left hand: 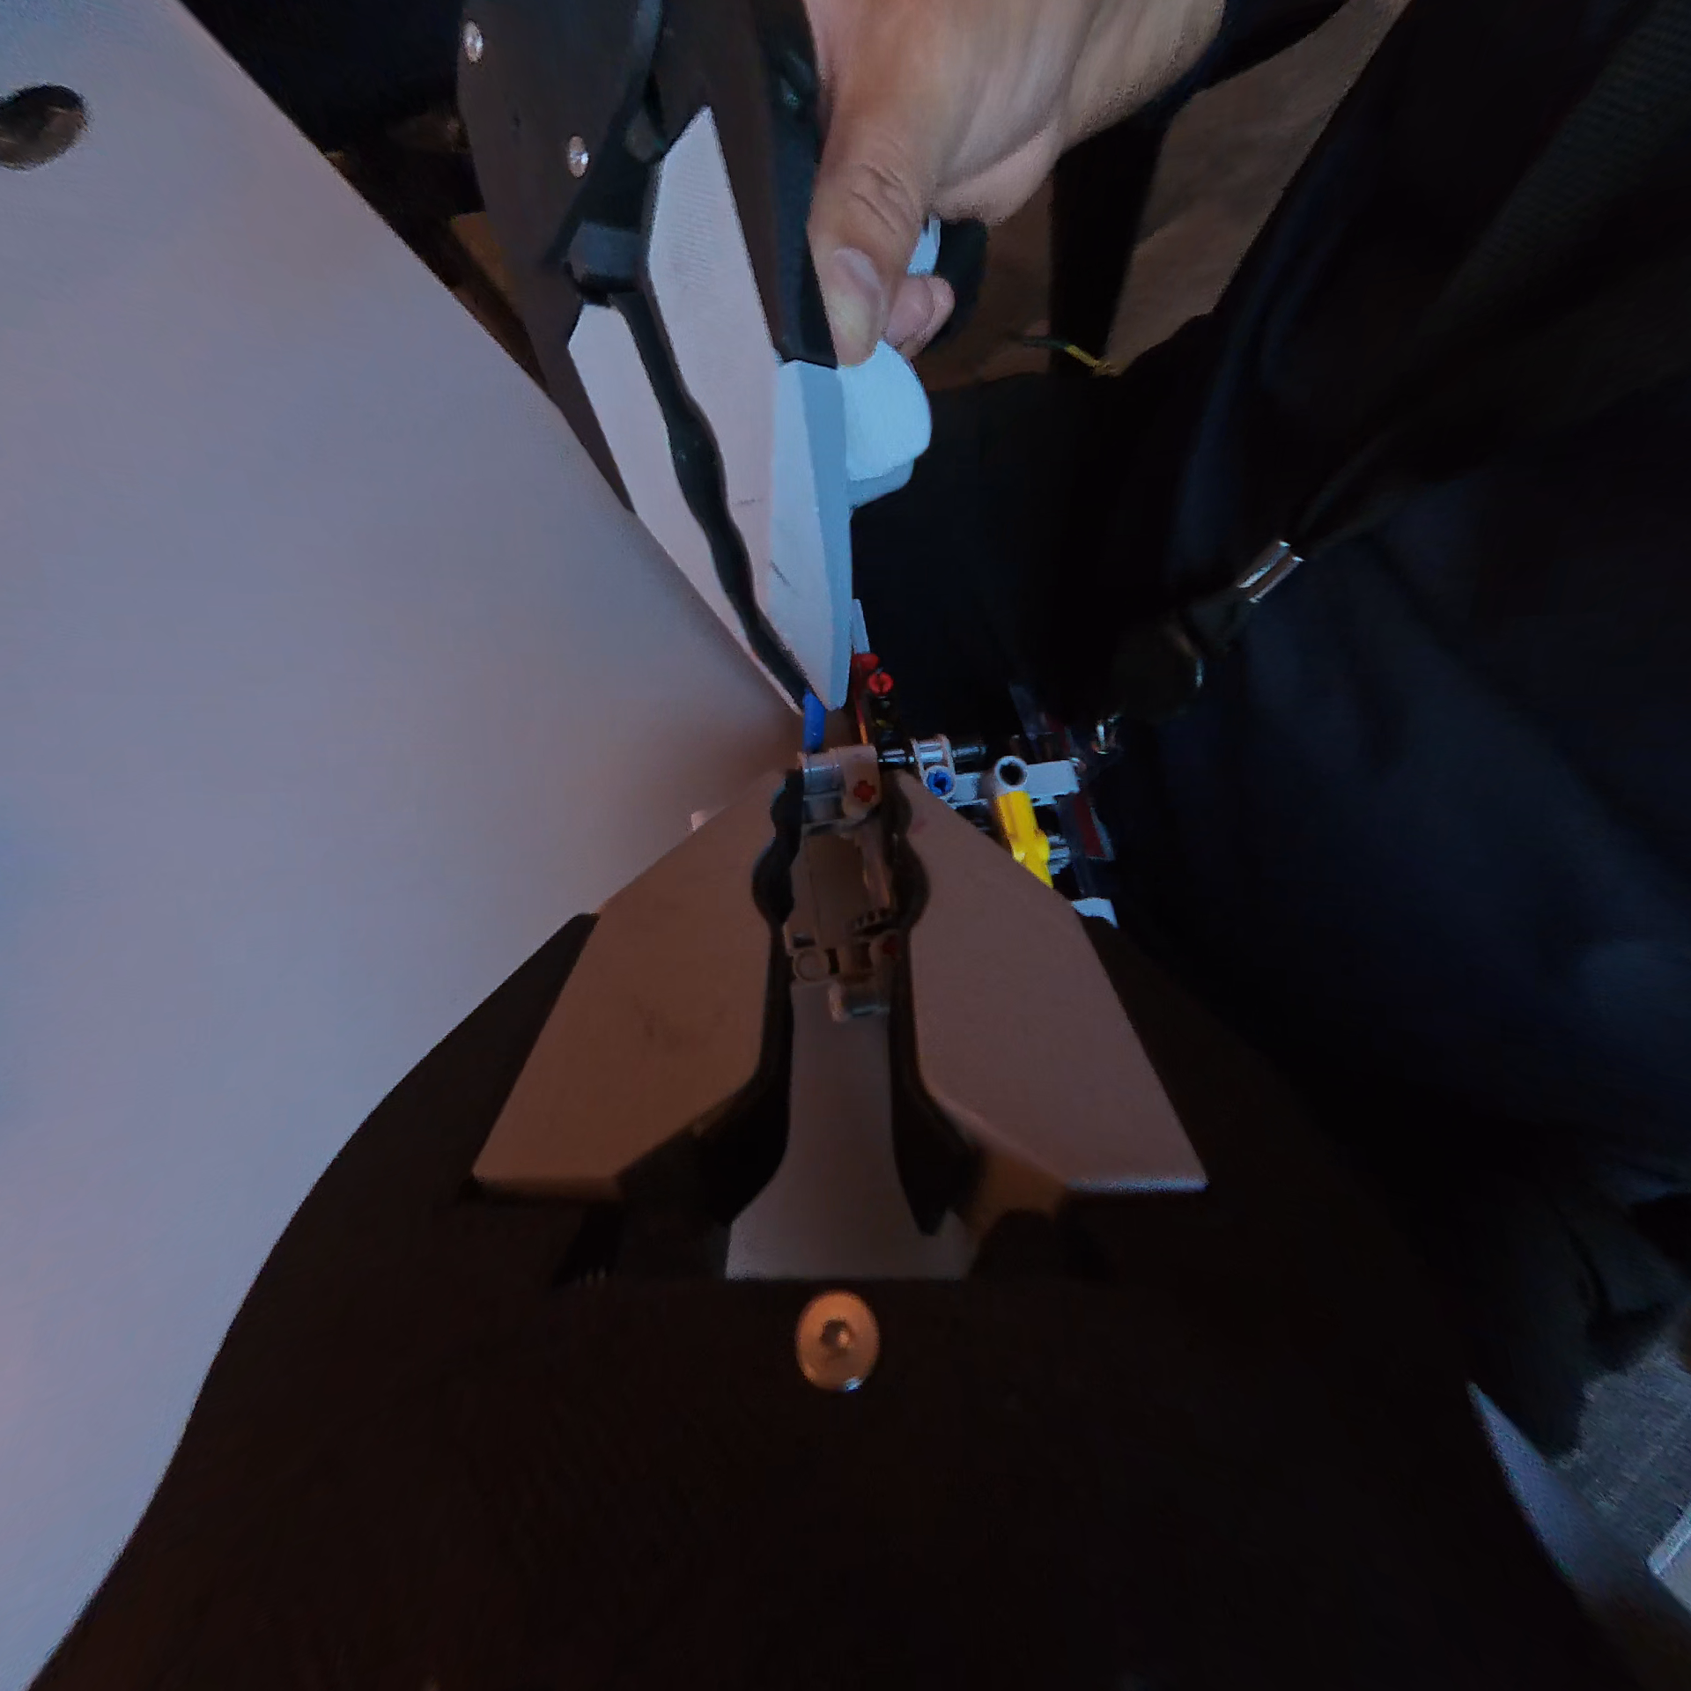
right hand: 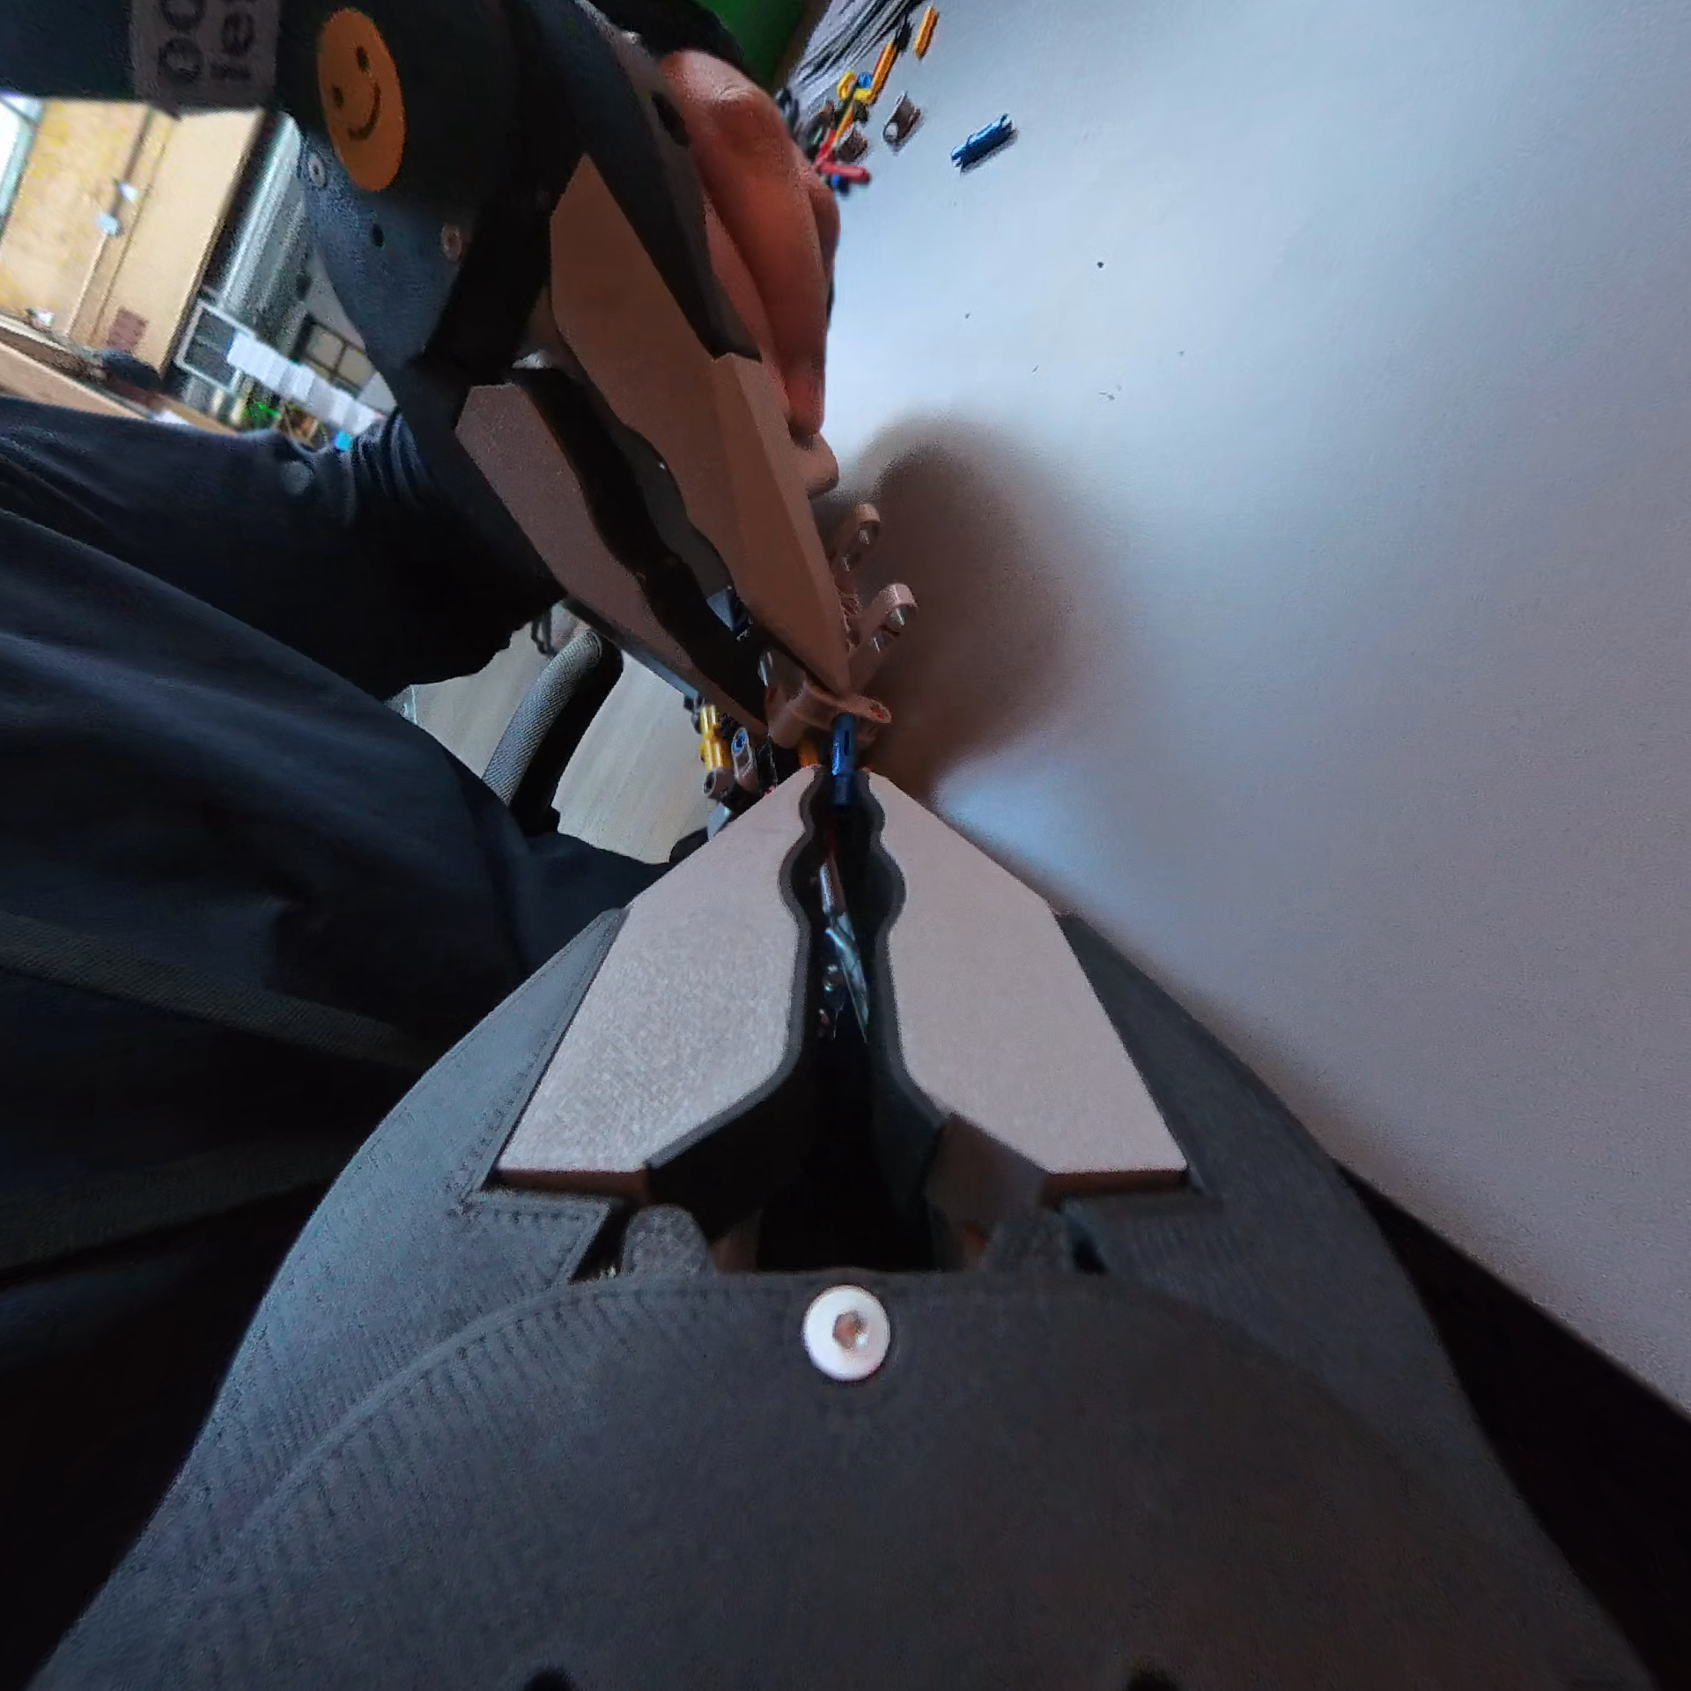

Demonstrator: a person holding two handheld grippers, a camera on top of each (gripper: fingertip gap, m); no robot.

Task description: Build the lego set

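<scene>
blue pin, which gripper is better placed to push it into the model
Right, most likely. The right gripper already pinches the blue pin at its fingertips, with the pin's free end against the grey model. The left gripper is clamped on that model, so it suits bracing.

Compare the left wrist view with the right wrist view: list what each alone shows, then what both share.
Left wrist view only: a dark round hole in the white table.
Right wrist view only: loose coloured pieces far across the table, a grey chair.
Both: the left tool clamping a grey brick assembly, the right tool gripping a blue pin.
</scene>
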